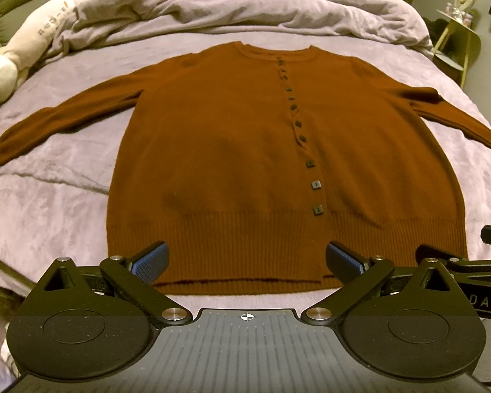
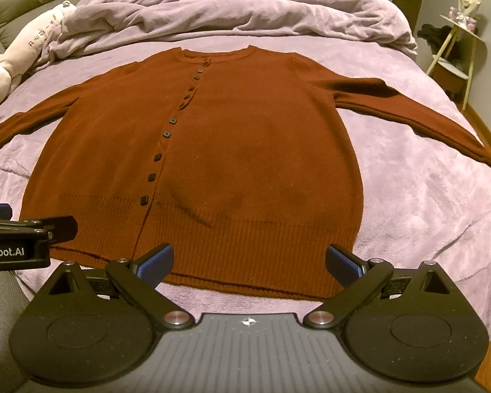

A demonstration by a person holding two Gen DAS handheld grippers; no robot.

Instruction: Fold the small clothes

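A rust-brown buttoned cardigan (image 1: 219, 150) lies flat, front up, on the bed, sleeves spread to both sides, collar far and ribbed hem near me; it also shows in the right wrist view (image 2: 245, 150). My left gripper (image 1: 245, 262) is open and empty, above the hem's left-middle part. My right gripper (image 2: 249, 263) is open and empty, above the hem's right part. Each gripper's body shows at the edge of the other's view: the right one (image 1: 474, 265) and the left one (image 2: 19, 239).
The bed has a lilac sheet (image 1: 49, 196). A crumpled lilac duvet (image 1: 232, 3) lies behind the cardigan. A long plush toy (image 1: 23, 46) lies at the far left. A small side table (image 2: 458, 42) stands to the right of the bed.
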